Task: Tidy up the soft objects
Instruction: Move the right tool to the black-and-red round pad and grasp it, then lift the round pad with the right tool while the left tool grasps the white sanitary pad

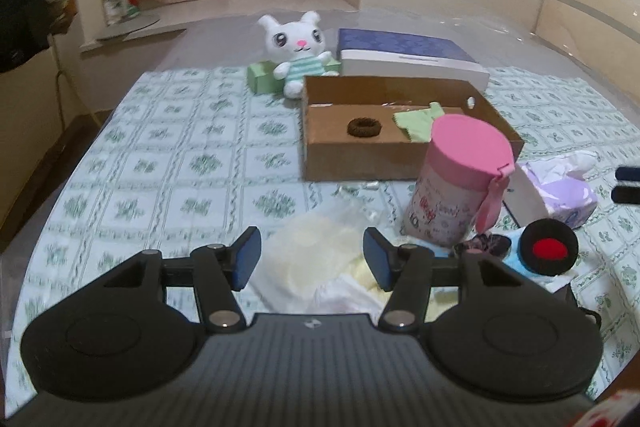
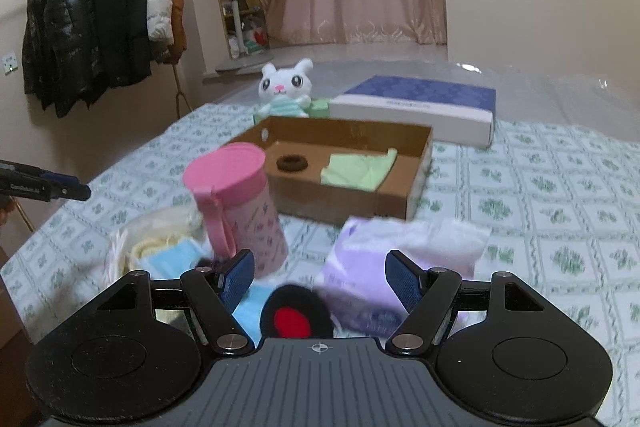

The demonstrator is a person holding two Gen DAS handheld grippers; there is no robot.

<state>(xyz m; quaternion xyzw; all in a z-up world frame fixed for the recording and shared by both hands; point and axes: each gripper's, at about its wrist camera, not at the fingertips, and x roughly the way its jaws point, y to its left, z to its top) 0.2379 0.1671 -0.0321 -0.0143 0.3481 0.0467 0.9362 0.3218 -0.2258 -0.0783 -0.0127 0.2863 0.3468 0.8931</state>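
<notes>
Tablecloth (image 1: pixel 180 163) pale with green floral squares; cardboard box (image 1: pixel 360 159) brown, holding a dark brown hair ring (image 1: pixel 364 127) and a light green cloth (image 1: pixel 418 125); canister (image 1: pixel 460 179) pink-lidded, pale pink body with small prints; plush rabbit (image 1: pixel 294 45) white, pink nose, mint-striped top; flat box (image 1: pixel 408 57) navy patterned top, white sides; tissue pack (image 2: pixel 396 267) lilac; round pad (image 2: pixel 296 313) black with red centre; gripper pads (image 1: pixel 248 259) blue.

We see soft, warm indoor light, fairly dim, with faint shadows. Fisheye distortion bends both views and darkens their corners. The right wrist view is blurred, smearing the purple tissue pack (image 2: pixel 404 259). Glare glints on clear plastic sheeting (image 1: pixel 440 19) at the back.
</notes>
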